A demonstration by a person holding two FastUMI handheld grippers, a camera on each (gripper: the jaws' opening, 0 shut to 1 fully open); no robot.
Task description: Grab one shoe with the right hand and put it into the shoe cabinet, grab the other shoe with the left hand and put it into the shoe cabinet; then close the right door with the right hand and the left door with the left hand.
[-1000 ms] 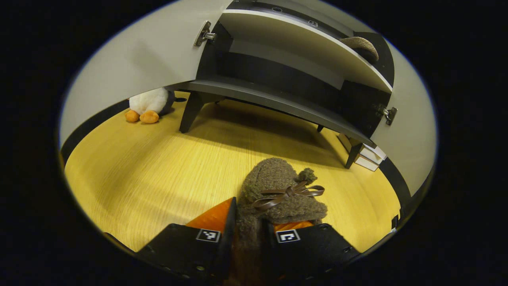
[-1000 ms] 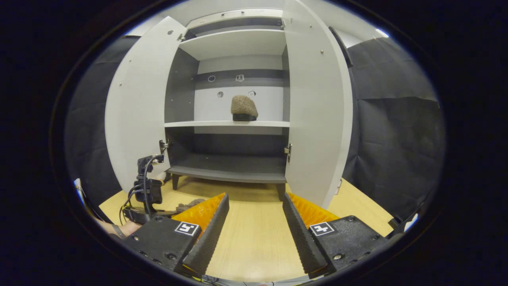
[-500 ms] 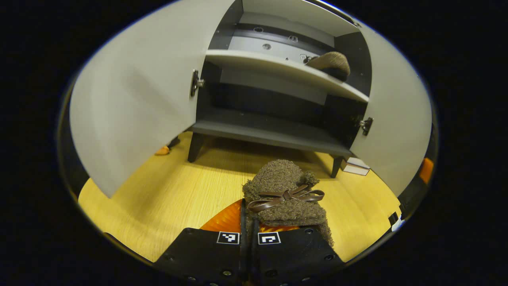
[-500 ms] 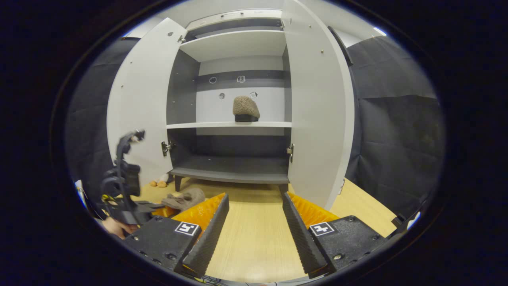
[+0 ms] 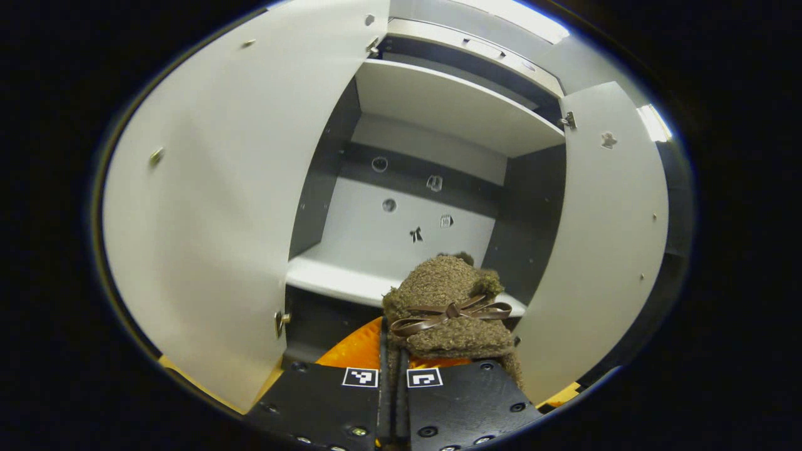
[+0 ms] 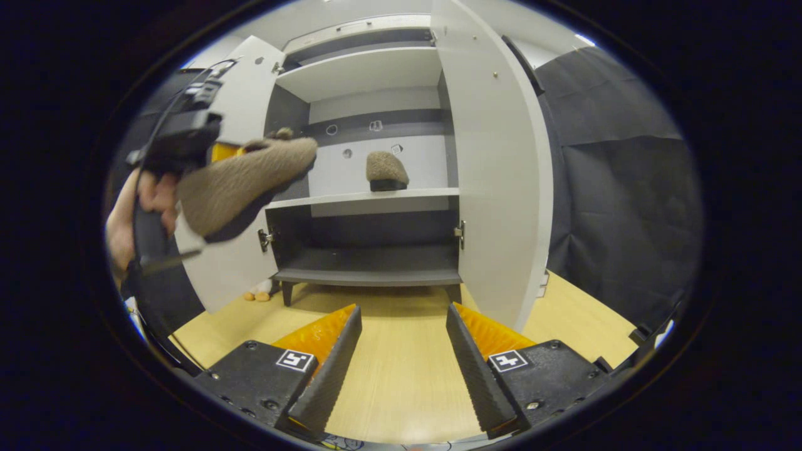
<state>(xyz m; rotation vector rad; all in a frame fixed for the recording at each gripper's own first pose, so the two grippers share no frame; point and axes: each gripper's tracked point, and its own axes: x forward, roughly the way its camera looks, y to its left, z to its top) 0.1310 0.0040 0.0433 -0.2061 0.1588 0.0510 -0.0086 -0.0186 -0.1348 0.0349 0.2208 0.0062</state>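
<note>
Carrying the soft, light fuzzy slipper (image 5: 448, 307) by its heel, my left tongs (image 5: 393, 369) clamped on it, right tongs (image 6: 401, 369) apart.

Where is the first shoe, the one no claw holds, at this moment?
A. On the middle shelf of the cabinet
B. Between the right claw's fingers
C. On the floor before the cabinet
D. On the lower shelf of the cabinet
A: in the right gripper view the shoe rests on the middle shelf of the open cabinet.
</note>
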